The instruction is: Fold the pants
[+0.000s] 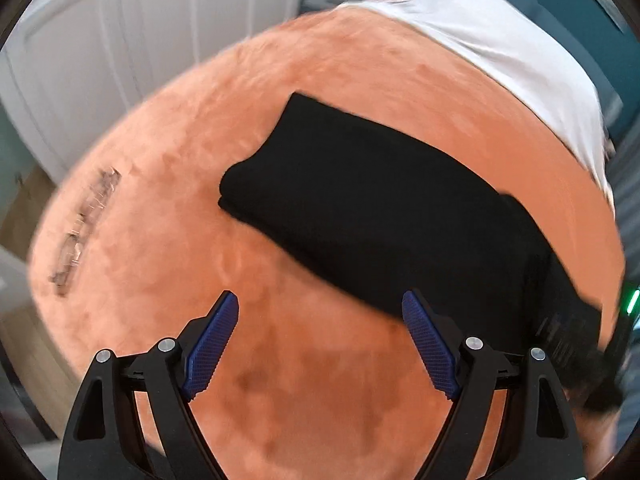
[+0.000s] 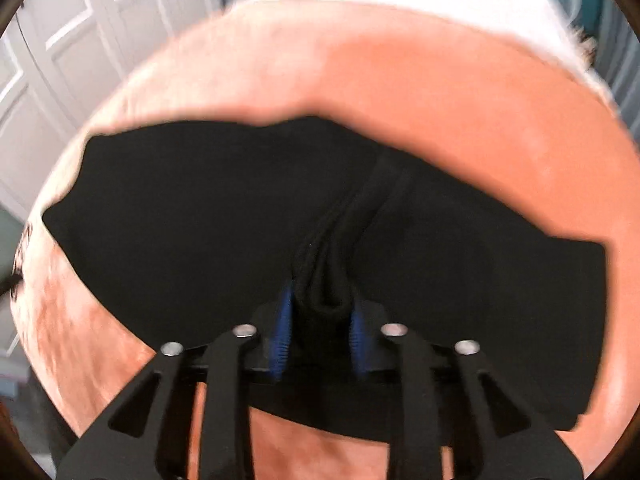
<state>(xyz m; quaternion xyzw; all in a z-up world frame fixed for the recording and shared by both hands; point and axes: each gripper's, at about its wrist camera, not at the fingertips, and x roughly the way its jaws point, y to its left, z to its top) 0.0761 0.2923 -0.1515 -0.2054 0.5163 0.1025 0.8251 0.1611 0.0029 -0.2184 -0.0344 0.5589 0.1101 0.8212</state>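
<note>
Pants (image 1: 384, 216), black and folded into a long thick bundle, lie on an orange plush blanket (image 1: 280, 380) that covers the whole surface under both tongs. In the left wrist view the bundle runs slantwise ahead of the left tongs (image 1: 320, 312), with its rounded folded end ahead and a little left of the tips and its other end trailing off to the right. The left tongs are spread wide with nothing between the blue pads (image 1: 212, 344); the right-hand pad stands at the near edge of the black cloth, though whether it touches cannot be told. In the right wrist view the right tongs (image 2: 320, 312) are clenched on a bunched ridge of the pants (image 2: 200, 208), the fabric pinched between the pads and rising in creases straight ahead of the tips. Beyond the pants, at the far side of the blanket, lies a white cloth (image 1: 500, 48). White panelled doors (image 1: 100, 40) stand further off to the left of both tongs.
</note>
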